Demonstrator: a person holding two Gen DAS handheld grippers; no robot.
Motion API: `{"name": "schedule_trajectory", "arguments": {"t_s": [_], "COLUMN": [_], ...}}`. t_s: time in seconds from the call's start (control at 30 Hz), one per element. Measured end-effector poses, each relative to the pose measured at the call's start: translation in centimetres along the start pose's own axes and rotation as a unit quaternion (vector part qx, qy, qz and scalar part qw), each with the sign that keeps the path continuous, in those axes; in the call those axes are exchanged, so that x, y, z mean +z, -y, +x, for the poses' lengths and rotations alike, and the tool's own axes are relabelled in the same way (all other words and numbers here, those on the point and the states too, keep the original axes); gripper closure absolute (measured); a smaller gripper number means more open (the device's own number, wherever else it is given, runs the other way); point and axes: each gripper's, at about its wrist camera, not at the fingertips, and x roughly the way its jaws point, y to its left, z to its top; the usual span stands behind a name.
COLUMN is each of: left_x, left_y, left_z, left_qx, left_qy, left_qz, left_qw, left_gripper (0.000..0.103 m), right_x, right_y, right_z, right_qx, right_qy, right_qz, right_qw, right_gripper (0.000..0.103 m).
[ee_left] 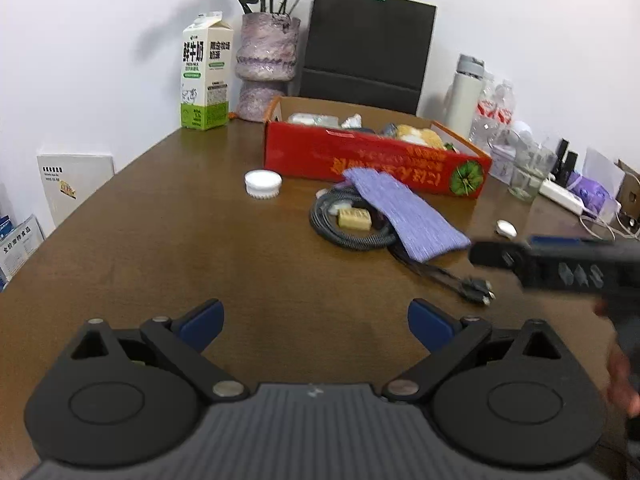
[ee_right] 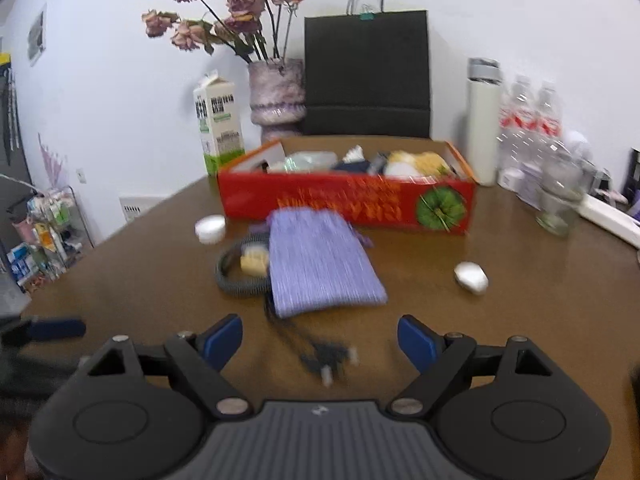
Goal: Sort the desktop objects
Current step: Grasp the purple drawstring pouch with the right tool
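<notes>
Looking along the left gripper (ee_left: 315, 322) first, its blue pads stand wide apart over bare brown table (ee_left: 140, 240) with nothing between them, so it is released and empty. Ahead lie the loose things to sort: a white round lid (ee_left: 263, 182), a coiled grey cable (ee_left: 348, 228) with a yellowish bar (ee_left: 354, 218) resting inside the coil, and a purple cloth pouch (ee_left: 404, 214) draped over the coil's far side, all just in front of the red box (ee_left: 376, 156), which is already partly filled. This view alone shows the other tool from outside, a dark blurred shape entering from the right edge. From the right gripper (ee_right: 320, 344), jaws likewise spread and holding nothing, the pouch (ee_right: 320, 264) sits almost dead ahead, with the cable's plug ends (ee_right: 332, 360) lying between the pads but untouched. Only here is the small white oval object (ee_right: 471, 277) clear, lying well apart to the right. By my judgement this is the approach step, nothing picked yet; the next move calls for choosing one item, likely the pouch, lowering onto it and closing without snagging the cable beneath.
</notes>
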Motion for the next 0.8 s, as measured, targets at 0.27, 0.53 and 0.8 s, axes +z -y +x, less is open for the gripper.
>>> {"name": "schedule_trajectory", "arguments": {"t_s": [0.27, 0.53, 0.8], "left_x": [5.2, 8.1, 8.3], "left_y": [-1.3, -0.7, -0.7], "left_z": [6.2, 13.0, 14.3], "left_qx": [-0.012, -0.019, -0.083], "left_qy": [-0.004, -0.039, -0.060], "left_qz": [-0.005, 0.019, -0.004], "left_qw": [0.9999, 0.9989, 0.9947], "left_gripper": [0.013, 0.027, 0.083], "right_x": [5.4, 5.2, 5.5], "right_y": [0.3, 3.2, 4.6], "right_z": [10.9, 12.8, 10.3], "right_qx": [0.034, 0.053, 0.047], "right_qy": [-0.053, -0.075, -0.042], "right_qz": [-0.017, 0.059, 0.100], "right_qw": [0.998, 0.994, 0.993], "right_gripper": [0.021, 0.063, 0.096]}}
